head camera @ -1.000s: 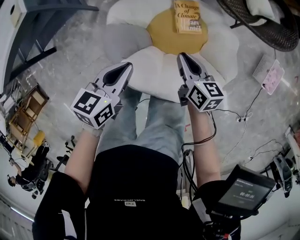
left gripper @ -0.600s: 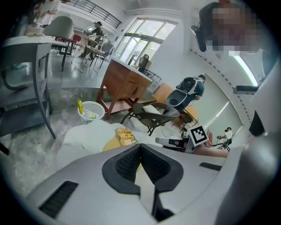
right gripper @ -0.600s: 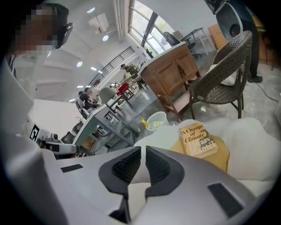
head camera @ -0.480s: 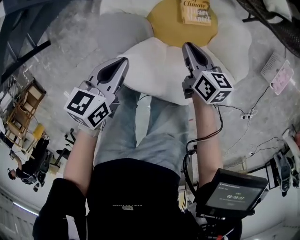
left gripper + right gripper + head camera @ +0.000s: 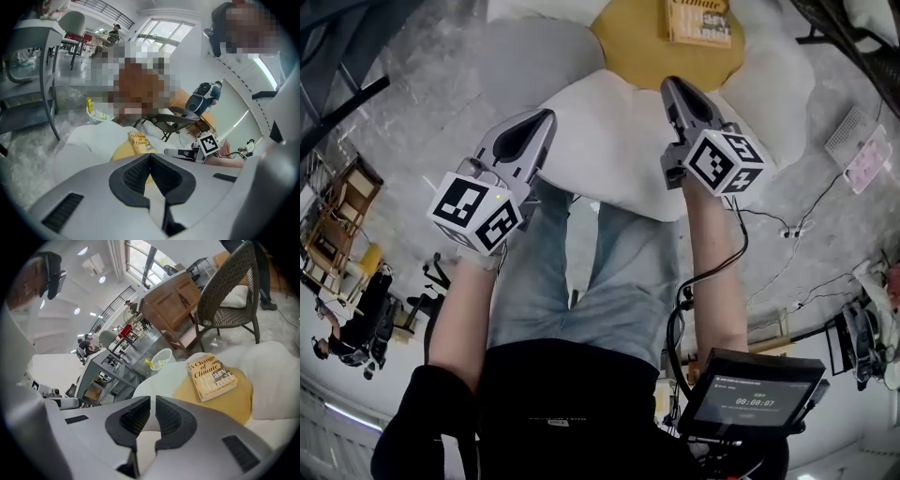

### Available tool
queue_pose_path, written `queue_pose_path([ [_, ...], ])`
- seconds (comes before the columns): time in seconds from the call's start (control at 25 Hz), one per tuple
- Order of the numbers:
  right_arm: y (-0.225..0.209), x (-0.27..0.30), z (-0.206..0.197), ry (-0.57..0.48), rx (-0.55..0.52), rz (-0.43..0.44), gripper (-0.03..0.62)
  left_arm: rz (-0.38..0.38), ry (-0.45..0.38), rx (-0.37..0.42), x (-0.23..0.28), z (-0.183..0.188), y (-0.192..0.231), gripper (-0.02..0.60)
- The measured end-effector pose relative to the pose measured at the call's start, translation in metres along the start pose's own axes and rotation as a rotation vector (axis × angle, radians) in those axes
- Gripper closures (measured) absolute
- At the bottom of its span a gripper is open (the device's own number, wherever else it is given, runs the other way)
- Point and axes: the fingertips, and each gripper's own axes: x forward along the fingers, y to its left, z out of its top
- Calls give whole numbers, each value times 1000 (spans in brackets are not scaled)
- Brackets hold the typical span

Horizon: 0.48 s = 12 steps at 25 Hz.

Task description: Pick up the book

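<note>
The book (image 5: 700,21), tan with "A Change of Climate" on its cover, lies flat on the yellow centre of a flower-shaped cushion (image 5: 619,141). It also shows in the left gripper view as the book (image 5: 140,142) and in the right gripper view as the book (image 5: 212,376). My left gripper (image 5: 546,117) hangs over a white petal, left of the book and well short of it, its jaws together and empty (image 5: 150,157). My right gripper (image 5: 670,84) points at the yellow centre just short of the book, jaws shut with nothing between them (image 5: 153,401).
A wicker chair (image 5: 229,291) stands behind the cushion to the right, with a wooden cabinet (image 5: 173,301) and a white basket (image 5: 161,357) further back. A grey metal rack (image 5: 108,376) is at the left. Cables (image 5: 787,234) and a pink-and-white pad (image 5: 861,150) lie on the floor.
Both grippers have come down towards the cushion, still shut. In the head view the book has slid up to the top edge.
</note>
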Motion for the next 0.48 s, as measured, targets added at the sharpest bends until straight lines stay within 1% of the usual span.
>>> queue_pose_path([
  [0.16, -20, 18, -5, 10, 50, 7, 566, 1, 23, -6, 18, -14, 9, 568],
  [0.36, -49, 38, -16, 28, 61, -2, 566, 1, 24, -16, 40, -24, 21, 568],
  [0.48, -67, 47, -27, 34, 88, -13, 566, 5, 26, -25, 48, -32, 27, 568],
])
